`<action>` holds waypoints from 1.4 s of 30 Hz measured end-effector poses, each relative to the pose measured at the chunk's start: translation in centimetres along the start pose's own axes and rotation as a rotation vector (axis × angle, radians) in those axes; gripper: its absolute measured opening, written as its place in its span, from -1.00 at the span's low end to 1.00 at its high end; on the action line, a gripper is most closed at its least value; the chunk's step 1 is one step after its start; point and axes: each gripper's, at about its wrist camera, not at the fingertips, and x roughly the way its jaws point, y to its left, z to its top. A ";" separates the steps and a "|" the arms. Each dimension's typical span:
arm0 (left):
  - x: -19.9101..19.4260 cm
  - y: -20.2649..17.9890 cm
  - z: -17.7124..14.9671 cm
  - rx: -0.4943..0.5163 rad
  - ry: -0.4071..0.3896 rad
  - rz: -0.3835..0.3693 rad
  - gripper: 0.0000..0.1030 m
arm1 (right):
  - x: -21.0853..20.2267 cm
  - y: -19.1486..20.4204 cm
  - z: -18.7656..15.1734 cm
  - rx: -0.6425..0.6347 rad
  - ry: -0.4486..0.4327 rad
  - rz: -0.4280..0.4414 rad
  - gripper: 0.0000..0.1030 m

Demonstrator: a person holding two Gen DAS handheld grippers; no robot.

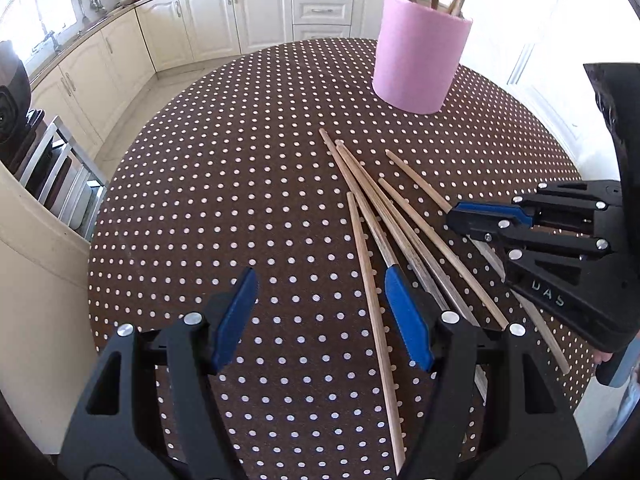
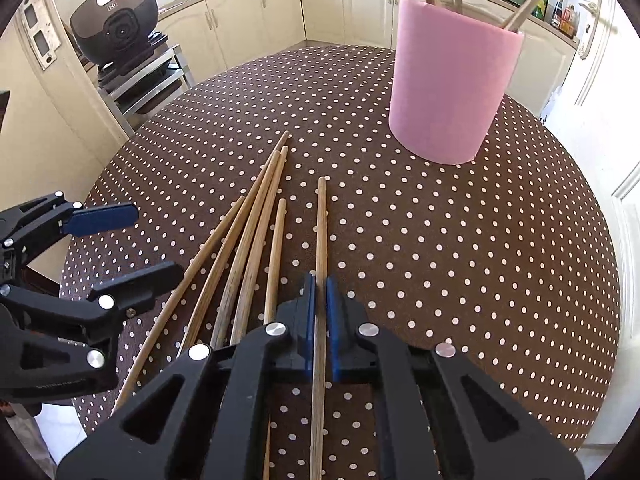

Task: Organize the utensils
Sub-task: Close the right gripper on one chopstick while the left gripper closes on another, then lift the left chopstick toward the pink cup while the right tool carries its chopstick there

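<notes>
A round tabletop [image 1: 224, 184] covered in a brown cloth with white polka dots fills both views, set in a bright kitchen. Cream cabinet doors and drawers [image 1: 320, 4] run along the far wall under a pale counter, and a dark rounded appliance [image 2: 114, 26] sits on a metal rack at the far left. On the far right part of the tabletop stands an upright pink cylindrical holder [image 2: 452, 80] with several wooden sticks poking out of its top. Nearer, a loose fan of wooden chopsticks [image 1: 384, 216] lies flat on the cloth, some overlapping, well apart from the holder. The right tongs [image 2: 320, 292] are closed on one chopstick [image 2: 321, 232], the rightmost of the fan, its blue pads pressing both sides while the stick lies along the cloth pointing away. The left tongs [image 1: 320, 312] hang wide open above the near end of the fan, one chopstick passing between the blue pads without touching them.
</notes>
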 end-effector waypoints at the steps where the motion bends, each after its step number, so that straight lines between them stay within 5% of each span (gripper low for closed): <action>1: 0.2 -0.1 0.0 0.004 0.008 0.002 0.28 | 0.0 -0.1 0.0 0.003 -0.001 0.003 -0.91; 13: 2.0 -1.2 0.7 0.001 0.065 0.008 0.25 | -0.5 -1.0 -0.5 0.025 -0.005 0.038 -0.91; 16: 2.0 -1.2 1.4 -0.009 0.058 0.001 -0.36 | -0.6 -1.2 -0.6 0.030 -0.009 0.043 -0.91; 17: 1.8 -1.1 1.6 -0.019 0.058 -0.009 -0.75 | -0.6 -1.3 -0.6 0.036 -0.009 0.048 -0.91; 18: 1.7 -1.0 2.0 -0.025 0.064 -0.020 -0.81 | -0.6 -1.3 -0.6 0.039 -0.010 0.053 -0.91; 28: 0.0 -1.2 2.6 -0.031 0.009 -0.032 -0.89 | -2.7 -2.8 -0.6 0.068 -0.050 0.099 -0.91; 37: -6.7 -1.3 4.3 -0.010 -0.158 -0.032 -0.89 | -8.5 -3.5 0.2 0.056 -0.184 0.133 -0.91; 42: -6.6 -1.8 4.8 0.019 -0.129 0.013 -0.87 | -10.5 -3.9 0.4 0.046 -0.213 0.135 -0.91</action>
